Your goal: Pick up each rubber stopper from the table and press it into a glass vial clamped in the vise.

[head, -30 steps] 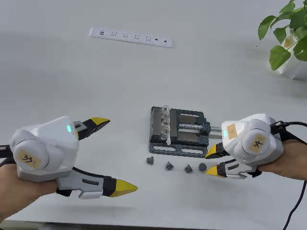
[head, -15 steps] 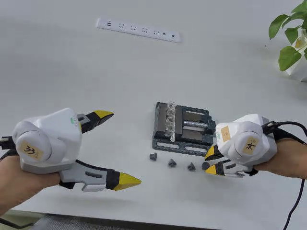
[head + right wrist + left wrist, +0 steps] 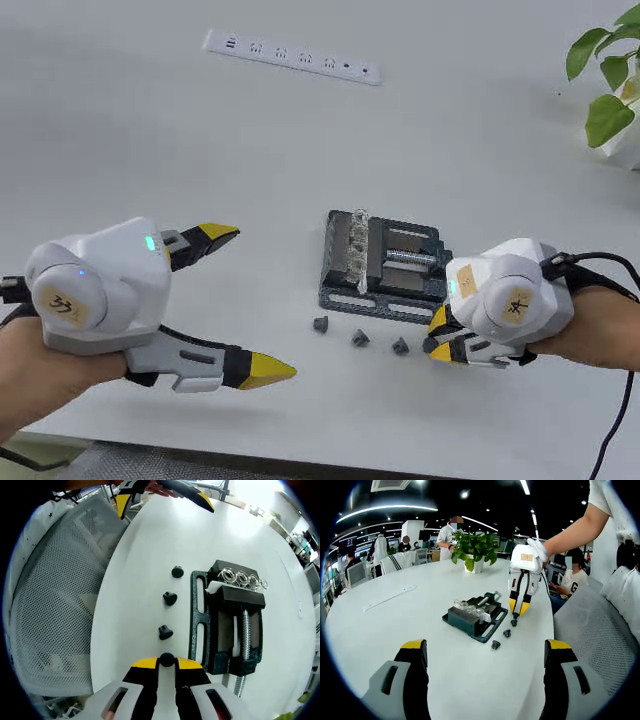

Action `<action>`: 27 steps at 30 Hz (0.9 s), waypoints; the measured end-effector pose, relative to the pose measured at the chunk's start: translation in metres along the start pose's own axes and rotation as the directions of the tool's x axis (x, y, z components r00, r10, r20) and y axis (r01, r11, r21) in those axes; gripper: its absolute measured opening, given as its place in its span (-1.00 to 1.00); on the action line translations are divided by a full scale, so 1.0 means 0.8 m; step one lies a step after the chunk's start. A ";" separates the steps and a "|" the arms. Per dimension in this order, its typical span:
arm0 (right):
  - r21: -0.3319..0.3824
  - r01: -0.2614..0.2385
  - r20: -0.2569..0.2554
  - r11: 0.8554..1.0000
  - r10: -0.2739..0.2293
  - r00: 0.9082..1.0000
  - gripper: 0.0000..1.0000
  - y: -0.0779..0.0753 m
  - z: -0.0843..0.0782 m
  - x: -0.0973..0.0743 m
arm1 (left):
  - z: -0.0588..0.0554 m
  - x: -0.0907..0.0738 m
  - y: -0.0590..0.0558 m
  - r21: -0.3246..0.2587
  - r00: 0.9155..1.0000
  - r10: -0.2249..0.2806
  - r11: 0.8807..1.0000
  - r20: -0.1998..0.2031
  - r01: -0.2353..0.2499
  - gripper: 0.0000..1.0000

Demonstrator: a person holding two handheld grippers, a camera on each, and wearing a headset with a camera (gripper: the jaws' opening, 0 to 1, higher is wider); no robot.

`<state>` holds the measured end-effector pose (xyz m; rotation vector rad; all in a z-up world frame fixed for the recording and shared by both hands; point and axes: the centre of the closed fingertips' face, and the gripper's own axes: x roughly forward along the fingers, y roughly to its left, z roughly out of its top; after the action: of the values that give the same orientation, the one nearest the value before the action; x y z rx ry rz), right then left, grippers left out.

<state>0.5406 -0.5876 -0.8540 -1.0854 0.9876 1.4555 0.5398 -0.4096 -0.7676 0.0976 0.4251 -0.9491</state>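
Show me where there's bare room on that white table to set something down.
The widest bare stretch of table lies between the power strip and the vise; another lies between the vise and the plant. It is crowded in front of the vise, where loose stoppers lie beside the right gripper, shut on a stopper.

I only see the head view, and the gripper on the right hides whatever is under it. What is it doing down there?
Observer: In its own view, the right gripper is closed on a stopper, pinched between the yellow tips.
Visitor: Are the vials plugged yet?
Observer: The right gripper view looks at the mouths of the vials in the vise. They appear open, with no stopper in any.
Visitor: Is anyone else around?
Observer: Yes. The left gripper view shows a person standing behind the plant at the far side of the table.
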 end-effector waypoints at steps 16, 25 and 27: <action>-0.014 -0.006 -0.016 1.000 0.006 1.000 -0.85 -0.001 0.000 0.001 | 0.001 0.000 0.000 0.000 1.000 -0.002 1.000 0.005 0.002 0.93; 0.006 0.000 -0.002 1.000 0.000 1.000 -0.86 -0.003 0.006 -0.013 | 0.000 0.001 0.000 0.007 1.000 -0.009 1.000 -0.001 0.009 0.93; 0.015 0.006 0.007 1.000 -0.006 1.000 -0.86 -0.006 0.009 -0.018 | -0.001 0.002 -0.001 0.013 1.000 -0.015 1.000 -0.005 0.015 0.93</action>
<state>0.5453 -0.5836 -0.8382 -1.0711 0.9878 1.4437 0.5398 -0.4110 -0.7689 0.1088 0.4242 -0.9663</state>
